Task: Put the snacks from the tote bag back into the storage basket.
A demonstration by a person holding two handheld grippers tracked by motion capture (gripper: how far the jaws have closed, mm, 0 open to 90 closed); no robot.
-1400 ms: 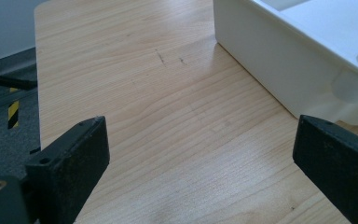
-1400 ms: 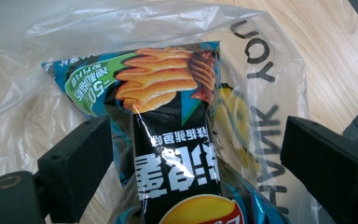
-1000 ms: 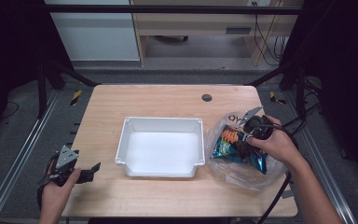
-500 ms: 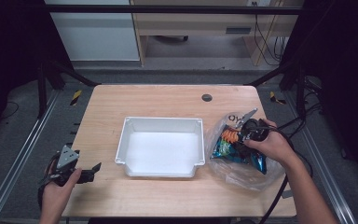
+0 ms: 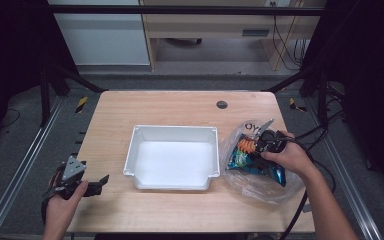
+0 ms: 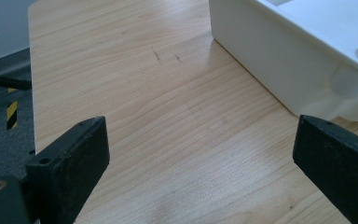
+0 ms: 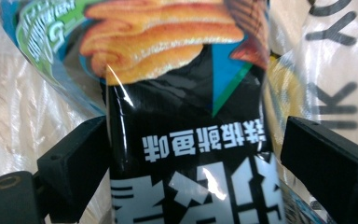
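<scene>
wooden table (image 5: 180, 107), near to far: left gripper (image 5: 97, 185) idle, jaws wide, empty. white bin (image 5: 172, 135) centre. right gripper (image 7: 193, 163) jaws wide astride snack bag (image 7: 191, 140), inside clear plastic bag (image 5: 280, 187). light, crinkly, slippery, crushable; likely best pinched at its edge.

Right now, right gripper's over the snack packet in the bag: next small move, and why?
Probably ease the right gripper a little further down, then close. Its jaws stand open on either side of the black snack packet inside the clear plastic bag; one jaw seems to touch the packet, the other has a gap. The white bin sits empty beside it.
</scene>
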